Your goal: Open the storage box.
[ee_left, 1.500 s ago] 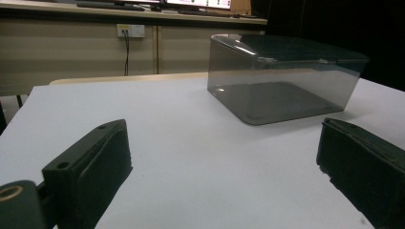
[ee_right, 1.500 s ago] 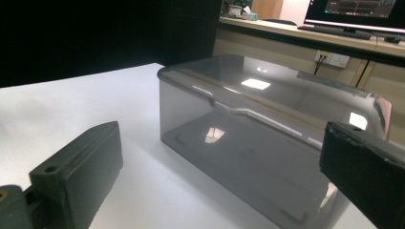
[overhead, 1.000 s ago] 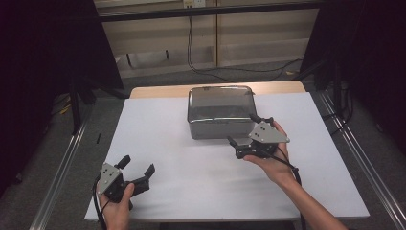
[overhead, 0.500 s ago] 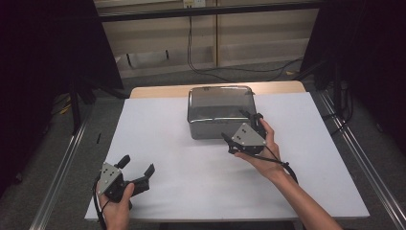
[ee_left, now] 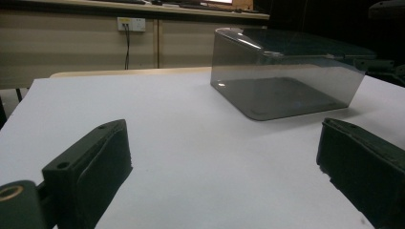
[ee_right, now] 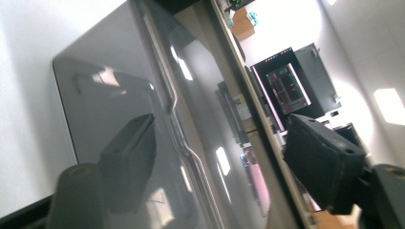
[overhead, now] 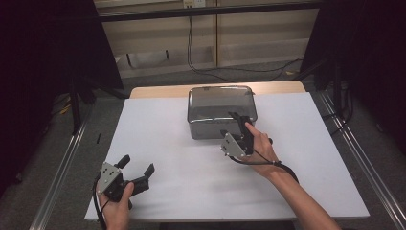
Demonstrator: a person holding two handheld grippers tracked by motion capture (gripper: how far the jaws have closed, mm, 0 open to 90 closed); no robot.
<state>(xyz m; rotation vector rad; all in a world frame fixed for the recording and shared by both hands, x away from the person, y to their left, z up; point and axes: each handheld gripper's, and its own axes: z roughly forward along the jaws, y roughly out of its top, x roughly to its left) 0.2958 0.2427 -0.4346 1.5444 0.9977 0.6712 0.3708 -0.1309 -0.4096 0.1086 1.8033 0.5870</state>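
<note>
While the right gripper (overhead: 238,125) straddles the near wall of the smoked plastic box (overhead: 216,103), jaws just closing but pads not yet pressing, the wall should be seated deep between them before clamping. Left gripper (overhead: 137,169) is kept open, well apart, resting on the white sheet (overhead: 163,143).

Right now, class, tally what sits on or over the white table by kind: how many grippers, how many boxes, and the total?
Grippers: 2, the left gripper and the right gripper
Clear grey boxes: 1, the box
Total: 3
</note>
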